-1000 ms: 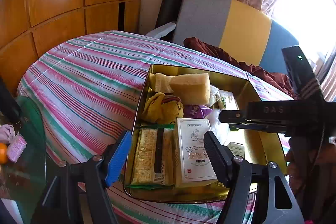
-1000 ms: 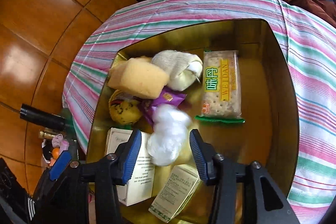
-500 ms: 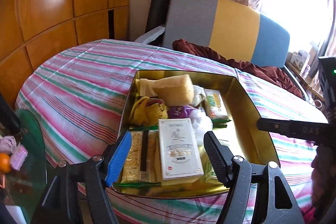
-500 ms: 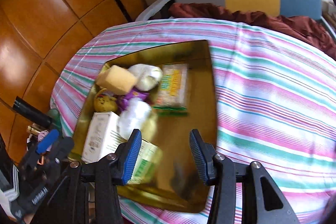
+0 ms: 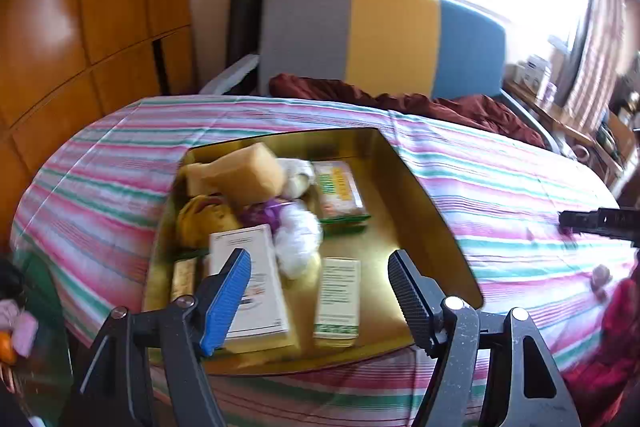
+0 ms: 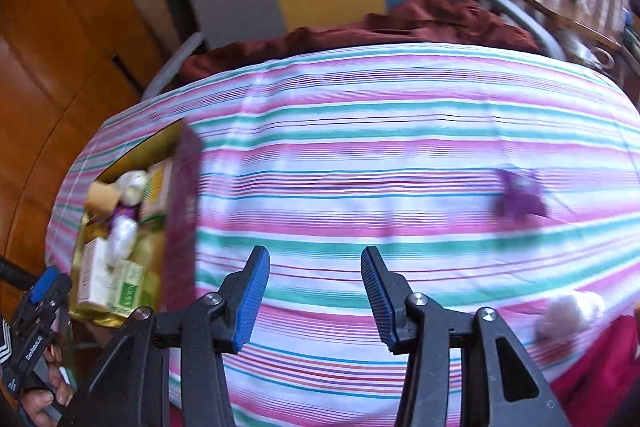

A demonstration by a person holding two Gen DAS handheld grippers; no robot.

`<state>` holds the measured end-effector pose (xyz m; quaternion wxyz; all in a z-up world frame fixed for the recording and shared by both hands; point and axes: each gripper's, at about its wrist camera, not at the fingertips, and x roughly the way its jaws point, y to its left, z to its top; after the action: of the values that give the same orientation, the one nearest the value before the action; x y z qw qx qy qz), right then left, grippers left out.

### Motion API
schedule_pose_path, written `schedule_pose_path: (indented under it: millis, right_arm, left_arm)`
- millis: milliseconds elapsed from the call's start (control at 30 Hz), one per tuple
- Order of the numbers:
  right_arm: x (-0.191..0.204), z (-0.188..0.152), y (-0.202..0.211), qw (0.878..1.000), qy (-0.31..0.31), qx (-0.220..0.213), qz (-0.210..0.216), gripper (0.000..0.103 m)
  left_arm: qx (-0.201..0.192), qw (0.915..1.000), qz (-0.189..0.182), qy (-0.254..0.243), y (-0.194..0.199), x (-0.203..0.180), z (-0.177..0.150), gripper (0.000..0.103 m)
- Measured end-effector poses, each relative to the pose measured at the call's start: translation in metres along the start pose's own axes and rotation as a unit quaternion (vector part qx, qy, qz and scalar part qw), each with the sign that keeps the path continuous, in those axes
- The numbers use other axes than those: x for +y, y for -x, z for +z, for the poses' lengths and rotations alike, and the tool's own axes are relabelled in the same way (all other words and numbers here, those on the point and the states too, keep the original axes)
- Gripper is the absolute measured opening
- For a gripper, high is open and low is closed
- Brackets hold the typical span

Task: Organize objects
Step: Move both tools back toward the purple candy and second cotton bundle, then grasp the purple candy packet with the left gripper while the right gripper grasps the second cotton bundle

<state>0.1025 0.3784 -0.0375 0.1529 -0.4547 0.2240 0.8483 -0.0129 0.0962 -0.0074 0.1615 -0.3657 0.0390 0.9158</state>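
Golden metal makes the tin [image 5: 424,195], a shallow open box that lies on the striped cloth [image 5: 500,179] of the worktop, toward its left side. Inside, at the far end, a yellow sponge [image 5: 244,171] rests on other small things; a cracker packet [image 5: 340,187] lies to its right, and a white plastic bag [image 5: 298,239] is in the middle. Nearer the camera are a white box [image 5: 256,291] and a narrow green-and-white box [image 5: 336,299], side by side but apart.

The left tongs [image 5: 320,291] hover over the near end of the tin with the jaws apart — nothing is between them. The right tongs [image 6: 316,291] are over the bare cloth, well to the right of the tin [image 6: 184,211], jaws also apart and empty. On the cloth farther right lies a purple wrapper [image 6: 520,195], and a white fluffy ball [image 6: 568,311] is near the edge, both blurred. Behind the worktop stands a chair [image 5: 384,35] in grey, yellow and blue, with a dark red cloth [image 5: 440,105] on its seat.
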Motion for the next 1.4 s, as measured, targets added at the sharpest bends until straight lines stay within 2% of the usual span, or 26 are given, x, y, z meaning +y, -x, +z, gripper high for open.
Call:
schedule_pose_path:
  millis: [167,333,367,433,533,700,900,967,1000,1033,1100,1167,1267,1400]
  right_arm:
    - [-0.066,-0.001,0.021,0.997,-0.066,-0.007,-0.032,0.048]
    - [-0.127,-0.004,0.044,0.99,-0.126,0.004,-0.068,0.049]
    - [-0.139,-0.005,0.048,0.988,-0.134,0.009,-0.08,0.05]
    - [-0.161,-0.006,0.053,0.984,-0.148,0.026,-0.097,0.058]
    - [-0.189,-0.012,0.051,0.976,-0.166,0.065,-0.122,0.062]
    - [-0.2,-0.022,0.028,0.97,-0.156,0.142,-0.117,0.062]
    - [-0.192,-0.018,0.001,0.966,-0.122,0.189,-0.127,0.066]
    - [-0.188,-0.02,-0.012,0.962,-0.102,0.216,-0.129,0.066]
    - [-0.186,-0.024,-0.02,0.96,-0.091,0.232,-0.128,0.063]
    - [-0.184,-0.026,-0.024,0.96,-0.083,0.238,-0.125,0.049]
    - [-0.185,-0.025,-0.015,0.967,-0.09,0.207,-0.114,0.043]
    - [-0.195,-0.029,-0.006,0.972,-0.124,0.179,-0.09,0.039]
    - [-0.206,-0.035,0.013,0.976,-0.164,0.122,-0.069,0.04]
    - [-0.212,-0.04,0.029,0.977,-0.187,0.077,-0.06,0.04]
  left_arm:
    - [-0.001,0.9993,-0.025,-0.028,-0.003,-0.029,0.006,0.074]
    - [0.0,0.9968,-0.057,-0.056,-0.005,-0.059,0.005,0.077]
    - [0.002,0.9961,-0.065,-0.06,-0.006,-0.065,0.005,0.077]
    - [0.006,0.9945,-0.079,-0.068,-0.007,-0.076,0.003,0.077]
    - [0.013,0.9915,-0.096,-0.087,-0.009,-0.093,-0.001,0.078]
    - [0.024,0.9873,-0.113,-0.11,-0.014,-0.111,-0.005,0.079]
    - [0.033,0.9851,-0.118,-0.12,-0.017,-0.12,-0.008,0.079]
    - [0.035,0.9845,-0.12,-0.124,-0.02,-0.122,-0.008,0.079]
    - [0.036,0.9841,-0.121,-0.125,-0.021,-0.123,-0.007,0.079]
    - [0.037,0.9836,-0.122,-0.127,-0.021,-0.125,-0.007,0.079]
    - [0.038,0.9821,-0.127,-0.134,-0.023,-0.131,-0.005,0.079]
    - [0.04,0.9799,-0.133,-0.144,-0.026,-0.14,-0.004,0.079]
    - [0.055,0.9752,-0.15,-0.153,-0.034,-0.157,-0.003,0.079]
    - [0.075,0.9687,-0.171,-0.163,-0.047,-0.184,-0.001,0.079]
